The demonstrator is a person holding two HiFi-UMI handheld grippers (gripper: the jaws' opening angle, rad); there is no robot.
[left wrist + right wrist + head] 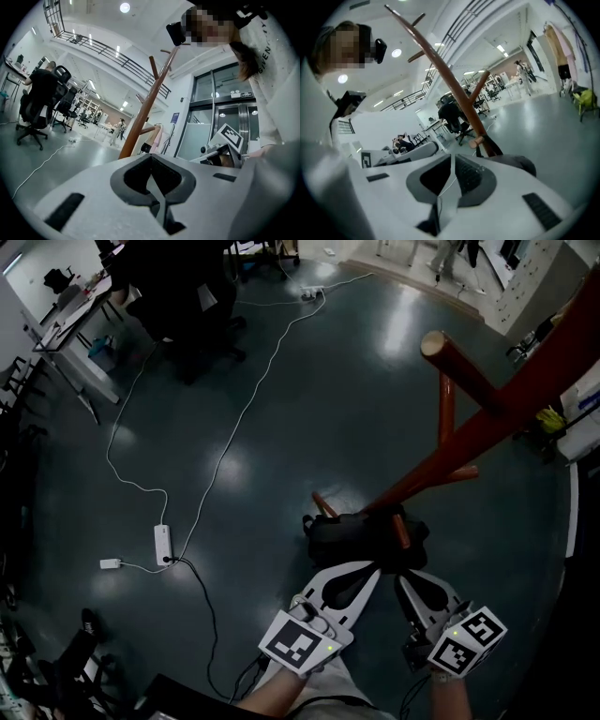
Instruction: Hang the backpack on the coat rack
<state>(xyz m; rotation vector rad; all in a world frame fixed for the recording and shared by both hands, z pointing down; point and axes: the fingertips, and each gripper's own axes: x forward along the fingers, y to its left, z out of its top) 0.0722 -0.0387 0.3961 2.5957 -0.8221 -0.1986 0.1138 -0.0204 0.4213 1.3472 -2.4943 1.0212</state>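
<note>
The reddish-brown wooden coat rack (pixel 487 413) leans across the right of the head view, and its pole also shows in the left gripper view (pixel 143 112) and the right gripper view (pixel 450 89). The black backpack (pixel 352 535) hangs low on the rack with a short peg (pixel 400 531) poking out in front of it. In the right gripper view, the backpack (pixel 513 161) sits just right of the jaws, with a strap running up to a peg (pixel 477 140). My left gripper (pixel 373 570) is shut and empty just below the bag. My right gripper (pixel 403 579) is beside it, also shut on nothing.
A white power strip (pixel 162 545) and a long white cable lie on the dark floor to the left. Black office chairs (pixel 178 306) and a desk (pixel 70 324) stand at the back left. Glass doors (pixel 225 108) are behind the rack. A yellow-green item (pixel 551 418) lies at the right.
</note>
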